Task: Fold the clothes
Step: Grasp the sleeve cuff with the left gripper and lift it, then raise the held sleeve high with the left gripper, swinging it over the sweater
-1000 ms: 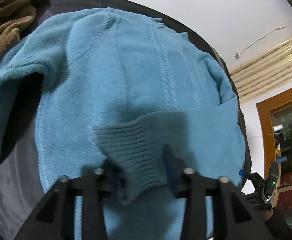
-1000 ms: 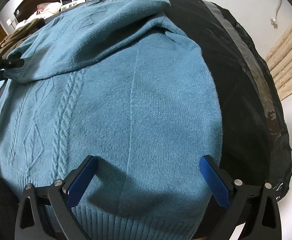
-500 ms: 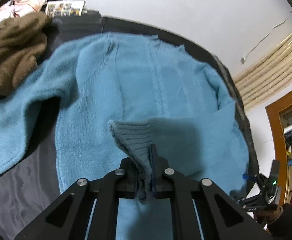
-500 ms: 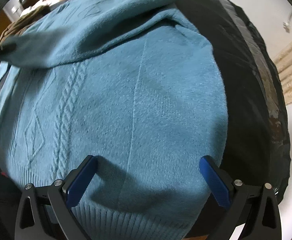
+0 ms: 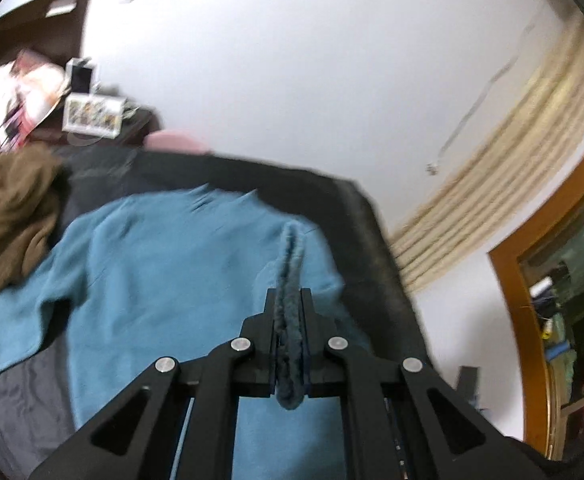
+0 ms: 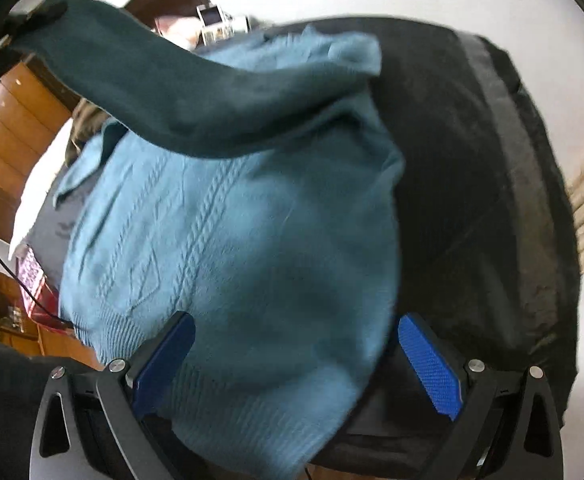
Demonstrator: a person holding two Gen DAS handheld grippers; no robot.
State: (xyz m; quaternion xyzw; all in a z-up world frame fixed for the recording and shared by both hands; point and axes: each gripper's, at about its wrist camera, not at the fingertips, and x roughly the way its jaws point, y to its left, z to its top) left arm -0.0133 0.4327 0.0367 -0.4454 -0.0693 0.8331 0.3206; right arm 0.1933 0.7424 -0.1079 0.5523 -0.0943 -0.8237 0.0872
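Note:
A blue cable-knit sweater lies spread on a black-covered table. My left gripper is shut on the ribbed cuff of the sweater's sleeve and holds it lifted above the body. In the right wrist view the sweater fills the middle and the raised sleeve stretches up to the left. My right gripper is open over the sweater's ribbed hem, its blue pads either side of the hem corner.
A brown garment is piled on the table's far left. Boxes and papers sit behind it by the white wall. The table's black cover is bare right of the sweater. A wooden cabinet stands at the left.
My left gripper shut on the sleeve cuff and lifted it up and away from the sweater body, pulling the sleeve taut. My right gripper stayed open at the hem.

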